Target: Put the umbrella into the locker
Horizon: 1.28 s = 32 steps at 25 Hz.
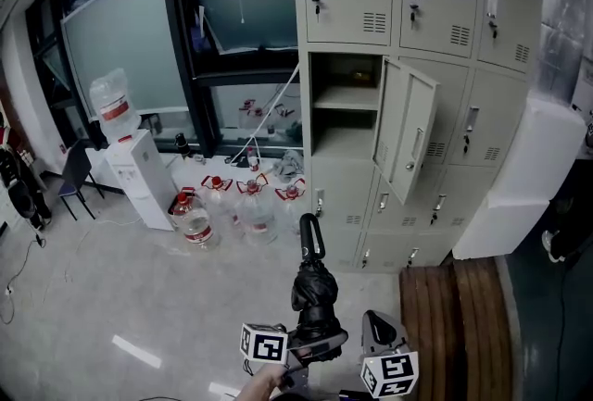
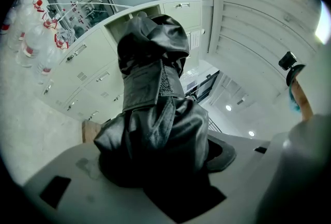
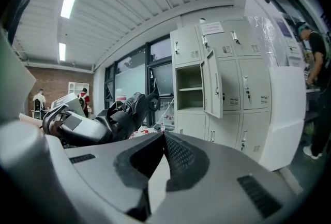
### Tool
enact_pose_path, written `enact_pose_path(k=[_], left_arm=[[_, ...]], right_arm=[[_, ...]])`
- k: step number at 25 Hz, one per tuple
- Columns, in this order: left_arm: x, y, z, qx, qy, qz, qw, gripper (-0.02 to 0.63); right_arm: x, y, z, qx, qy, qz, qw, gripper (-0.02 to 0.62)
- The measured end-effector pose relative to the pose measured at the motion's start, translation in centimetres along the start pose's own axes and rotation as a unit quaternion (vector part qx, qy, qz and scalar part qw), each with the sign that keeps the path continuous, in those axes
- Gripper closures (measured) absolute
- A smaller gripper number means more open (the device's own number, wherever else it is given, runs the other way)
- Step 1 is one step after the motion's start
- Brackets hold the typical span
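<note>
A folded black umbrella (image 1: 314,286) stands upright, handle end up, in front of the lockers. My left gripper (image 1: 316,340) is shut on its lower fabric part, low in the head view. In the left gripper view the umbrella (image 2: 155,99) fills the middle, pinched between the jaws of that gripper (image 2: 165,168). My right gripper (image 1: 374,327) is just to the right of it, shut and empty; its pads (image 3: 173,153) meet in the right gripper view. One locker compartment (image 1: 345,106) is open, with a shelf inside and its door (image 1: 406,140) swung out to the right. The umbrella (image 3: 120,114) also shows left of the open locker (image 3: 189,82).
Several water bottles (image 1: 243,205) stand on the floor left of the lockers, by a water dispenser (image 1: 137,166). A white panel (image 1: 517,175) leans at the lockers' right. Wooden boards (image 1: 454,316) lie on the floor at right. A person (image 3: 315,57) stands at far right.
</note>
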State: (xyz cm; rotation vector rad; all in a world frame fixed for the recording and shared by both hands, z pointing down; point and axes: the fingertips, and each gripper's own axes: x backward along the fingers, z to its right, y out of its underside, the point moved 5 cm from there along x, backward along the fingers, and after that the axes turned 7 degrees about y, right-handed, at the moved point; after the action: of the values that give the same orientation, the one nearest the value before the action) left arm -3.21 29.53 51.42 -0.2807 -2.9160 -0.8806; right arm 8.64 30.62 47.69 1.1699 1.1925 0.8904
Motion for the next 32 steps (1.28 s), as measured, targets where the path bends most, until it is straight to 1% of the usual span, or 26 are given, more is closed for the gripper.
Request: enact_pose_path(k=[3,7,12,16,18,21,26,29,32], left_arm=[[-0.1,-0.6,-0.5,-0.002,-0.006,0.001,1.0,0.324],[-0.8,-2.1,-1.9,0.003,0.001,0.005,1.0,0.322],[-2.4,-5.9,-5.0,-0.002,0.005,0.0,1.0,0.322],[-4.0,-10.7,-9.4,-0.007,0.005,-0.008,0.9999,0.322],[-5.1,-13.6,-11.7,0.0,0.009,-0.014,0.9999,0.324],[-6.7,-18.6,-14.8,0.012,0.016,-0.03,0.9993,0.322],[-8.7,-26.6,-20.0,0.016,0.018,-0.055,0.9982,0.324],[-9.6,-30.1,-22.1,0.024,0.027,-0.064,0.9973,0.322],[-10.4,-32.7,-24.0,0.023,0.035,-0.076,0.9962,0.322]], right_arm=[[-0.7,-0.2,0.4,-0.001,0.0,0.003,1.0,0.595],[-2.6,-0.2,1.0,0.001,-0.001,0.002,1.0,0.595],[-7.4,-0.6,2.7,0.003,0.003,0.002,1.0,0.595],[-13.2,-1.1,4.5,0.005,0.011,-0.003,1.0,0.595],[-16.8,-1.5,5.6,0.006,0.017,-0.011,1.0,0.594],[-22.5,-3.1,7.2,0.005,0.029,-0.02,0.999,0.594],[-32.0,-5.7,8.7,-0.001,0.035,-0.025,0.999,0.594],[-36.2,-6.4,9.6,-0.004,0.042,-0.03,0.999,0.594],[-39.6,-6.6,10.3,-0.006,0.048,-0.033,0.998,0.594]])
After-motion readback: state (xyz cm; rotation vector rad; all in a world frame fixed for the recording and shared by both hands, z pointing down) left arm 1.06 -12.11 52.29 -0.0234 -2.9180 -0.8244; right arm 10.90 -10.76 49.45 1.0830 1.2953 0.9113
